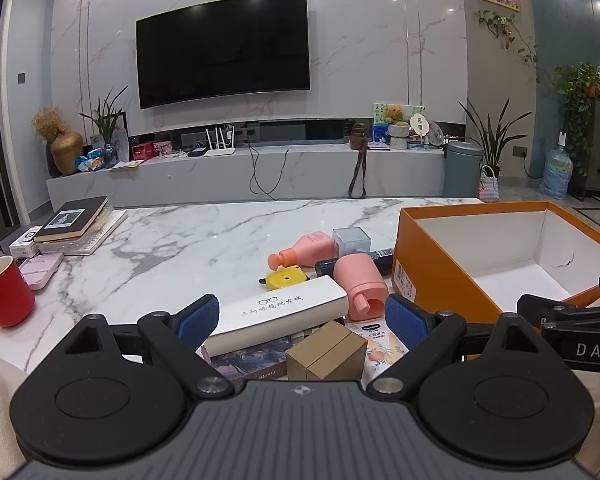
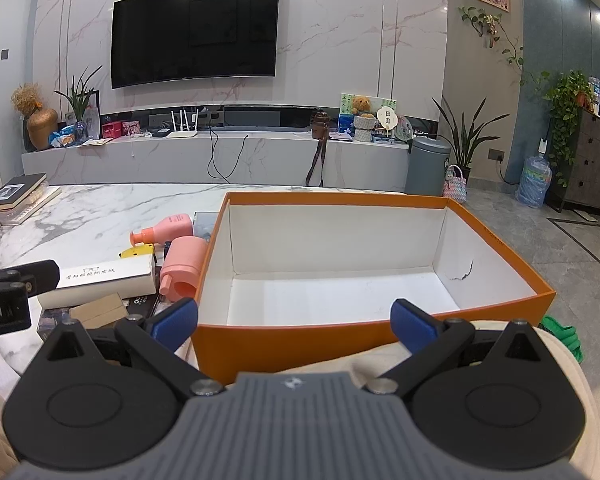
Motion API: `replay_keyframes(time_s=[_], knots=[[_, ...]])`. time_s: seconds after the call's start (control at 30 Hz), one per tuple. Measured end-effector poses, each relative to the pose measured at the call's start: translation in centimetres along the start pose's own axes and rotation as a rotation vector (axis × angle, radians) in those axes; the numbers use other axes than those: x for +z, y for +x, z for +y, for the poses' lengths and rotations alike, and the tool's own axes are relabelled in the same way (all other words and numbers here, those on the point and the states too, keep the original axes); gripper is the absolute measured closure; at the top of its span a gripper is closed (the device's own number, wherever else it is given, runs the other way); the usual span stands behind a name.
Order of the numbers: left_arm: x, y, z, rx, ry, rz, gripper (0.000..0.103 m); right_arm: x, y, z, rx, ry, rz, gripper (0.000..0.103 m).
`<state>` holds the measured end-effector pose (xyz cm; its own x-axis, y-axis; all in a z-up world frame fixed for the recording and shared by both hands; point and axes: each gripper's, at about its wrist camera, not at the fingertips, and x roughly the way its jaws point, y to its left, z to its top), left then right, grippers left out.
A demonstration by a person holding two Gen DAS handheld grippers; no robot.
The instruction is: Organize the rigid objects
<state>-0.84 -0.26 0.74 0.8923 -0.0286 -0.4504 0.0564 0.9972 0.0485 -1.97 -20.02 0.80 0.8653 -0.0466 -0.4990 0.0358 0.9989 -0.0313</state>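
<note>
An open orange box (image 2: 500, 240) with a white, empty inside stands on the marble table (image 1: 188, 236); it also shows in the left wrist view (image 1: 432, 264). Left of it lies a pile: a long white box (image 1: 280, 316), a pink cylinder (image 1: 362, 280), a pink pump bottle (image 1: 306, 250), a yellow gadget (image 1: 286, 278), a clear cube (image 1: 351, 241), a tan box (image 1: 326, 354). My left gripper (image 1: 302, 318) is open just before the white box and tan box. My right gripper (image 2: 294, 322) is open at the orange box's near wall.
A red cup (image 1: 6, 294), a pink case (image 1: 40, 270) and a stack of books (image 1: 76, 222) sit at the table's left. A flat dark printed book (image 1: 248, 354) lies under the pile. Beyond the table are a TV bench and a grey bin (image 2: 428, 166).
</note>
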Motion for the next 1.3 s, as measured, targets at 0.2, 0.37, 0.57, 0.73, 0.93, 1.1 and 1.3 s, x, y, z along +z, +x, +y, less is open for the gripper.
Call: replay_keyframes(time_s=[0.2,0.37,0.57,0.73,0.93,1.1,1.3], knots=[[-0.1,0.0,0.0,-0.004,0.000,0.008,0.000,0.0,-0.3,0.0,-0.001,-0.003,0.000,0.002],[0.0,0.0,0.0,-0.005,0.000,0.007,0.000,-0.1,-0.3,0.2,-0.006,-0.005,-0.002,0.002],[0.0,-0.1,0.0,-0.008,0.002,0.006,0.000,-0.1,-0.3,0.3,-0.010,-0.010,-0.002,0.002],[0.0,0.1,0.0,-0.014,-0.003,0.014,0.000,-0.1,-0.2,0.5,-0.013,-0.016,-0.001,0.002],[0.8,0.7,0.9,-0.079,-0.041,0.086,0.005,0.3,-0.4,1.1,0.013,-0.040,-0.005,0.003],[1.9,1.6,2.3,-0.183,-0.067,0.191,0.024,1.0,-0.2,1.9,0.081,-0.081,-0.005,0.016],[3.7,2.7,3.2,-0.295,0.096,0.273,0.026,2.9,1.1,3.9,0.175,-0.152,-0.003,0.034]])
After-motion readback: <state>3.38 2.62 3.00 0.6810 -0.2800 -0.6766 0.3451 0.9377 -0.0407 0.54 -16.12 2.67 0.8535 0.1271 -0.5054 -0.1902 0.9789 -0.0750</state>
